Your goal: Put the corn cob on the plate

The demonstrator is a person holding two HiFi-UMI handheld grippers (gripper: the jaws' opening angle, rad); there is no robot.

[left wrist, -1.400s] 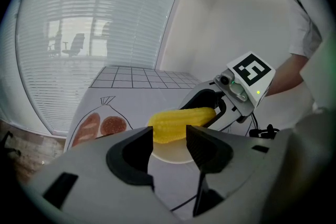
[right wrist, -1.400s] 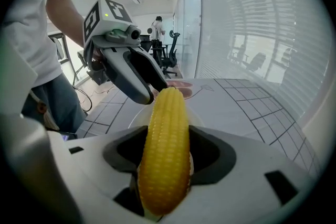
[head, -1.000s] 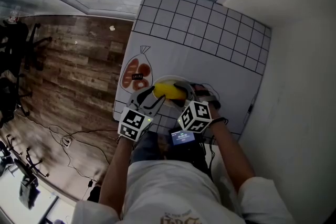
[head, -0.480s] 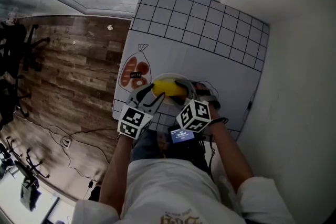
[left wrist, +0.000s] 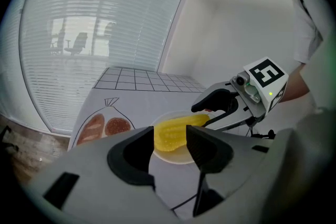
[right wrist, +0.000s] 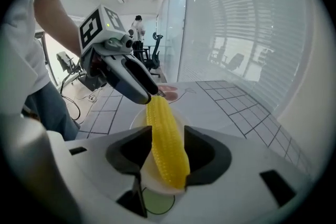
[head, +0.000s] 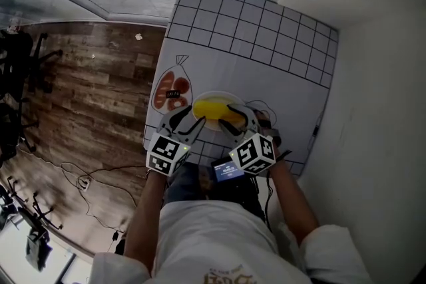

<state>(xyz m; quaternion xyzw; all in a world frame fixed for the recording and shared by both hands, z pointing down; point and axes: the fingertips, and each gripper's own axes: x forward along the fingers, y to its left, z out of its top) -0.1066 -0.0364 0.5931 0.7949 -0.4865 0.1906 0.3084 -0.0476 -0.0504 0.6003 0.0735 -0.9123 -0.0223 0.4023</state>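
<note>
The yellow corn cob (head: 214, 108) lies lengthwise on the white plate (head: 216, 97) near the table's front edge. My left gripper (head: 188, 118) stands open at the cob's left end; in its own view the cob (left wrist: 173, 132) and plate (left wrist: 181, 157) show beyond the parted jaws (left wrist: 170, 139). My right gripper (head: 237, 120) sits at the cob's right end, a little above it. Its jaws have just been closing, and the cob (right wrist: 165, 139) runs through the gap between them (right wrist: 168, 135). I see no pad pressing on it.
A white mat covers the table, with a printed bread bag (head: 172, 93) left of the plate and a black grid (head: 259, 30) at the far end. Wooden floor (head: 86, 76) with cables lies beyond the left edge. A wall stands close on the right.
My right gripper has drawn back toward me and upward, uncovering the cob's right end. The cob stays on the plate. The left gripper has kept still.
</note>
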